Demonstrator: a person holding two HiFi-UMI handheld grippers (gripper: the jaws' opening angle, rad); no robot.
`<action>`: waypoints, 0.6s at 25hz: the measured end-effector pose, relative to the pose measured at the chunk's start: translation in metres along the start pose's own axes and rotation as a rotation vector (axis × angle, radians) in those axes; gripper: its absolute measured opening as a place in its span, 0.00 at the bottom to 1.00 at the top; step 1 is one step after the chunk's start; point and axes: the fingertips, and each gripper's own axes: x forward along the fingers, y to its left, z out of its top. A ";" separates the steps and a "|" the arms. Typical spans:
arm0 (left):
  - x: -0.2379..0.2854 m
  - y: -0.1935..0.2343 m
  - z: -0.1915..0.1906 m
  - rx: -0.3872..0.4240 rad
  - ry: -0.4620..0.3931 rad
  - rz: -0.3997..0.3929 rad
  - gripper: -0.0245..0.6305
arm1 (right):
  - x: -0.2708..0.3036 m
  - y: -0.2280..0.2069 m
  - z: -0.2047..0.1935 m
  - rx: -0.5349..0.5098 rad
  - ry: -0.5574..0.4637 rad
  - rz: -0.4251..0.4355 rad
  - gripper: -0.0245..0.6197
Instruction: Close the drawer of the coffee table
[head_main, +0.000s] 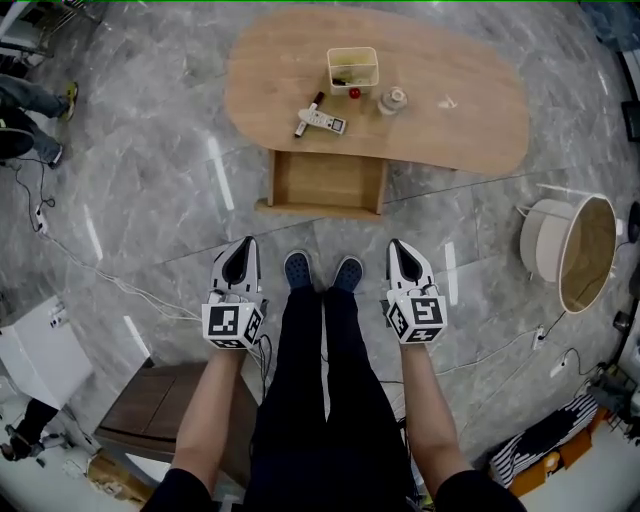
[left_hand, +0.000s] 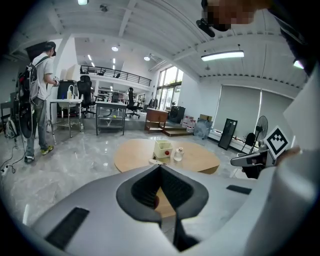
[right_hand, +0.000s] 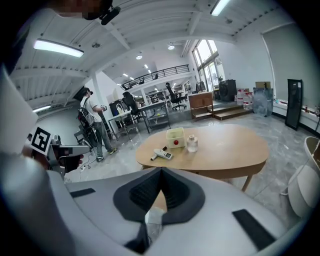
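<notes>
Both tongs hang low at the person's sides, the left tongs (head_main: 243, 250) and the right tongs (head_main: 400, 248) flanking a pair of blue shoes (head_main: 297, 270) on the marble floor (head_main: 150, 200). Each pair is pressed together at the tips with nothing between them, as the left gripper view (left_hand: 160, 167) and the right gripper view (right_hand: 161, 170) both show. Empty tongs suit the job, I'd say, since a push needs no grip. The drawer (head_main: 328, 180) stands pulled fully out from under the near edge of the oval wooden worktop (head_main: 470, 110), its bare wooden bottom showing, its front panel facing the person and well apart from either tool. On top sit a cream container (head_main: 371, 70), a red ball (head_main: 354, 93) touching its near wall, a small jar (head_main: 392, 99) and a remote (head_main: 325, 120), all set back from the edge. As I judge it, closing has not begun, and the likely approach is to step in and press the front panel squarely so the drawer slides without skewing.
</notes>
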 end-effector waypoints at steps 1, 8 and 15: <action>0.007 0.001 -0.010 -0.002 0.003 -0.005 0.07 | 0.007 -0.004 -0.009 0.001 0.002 -0.003 0.08; 0.051 0.009 -0.086 0.017 0.057 -0.047 0.07 | 0.054 -0.027 -0.066 0.043 0.014 -0.018 0.08; 0.086 0.022 -0.147 0.026 0.114 -0.050 0.07 | 0.093 -0.040 -0.112 0.057 0.040 -0.028 0.08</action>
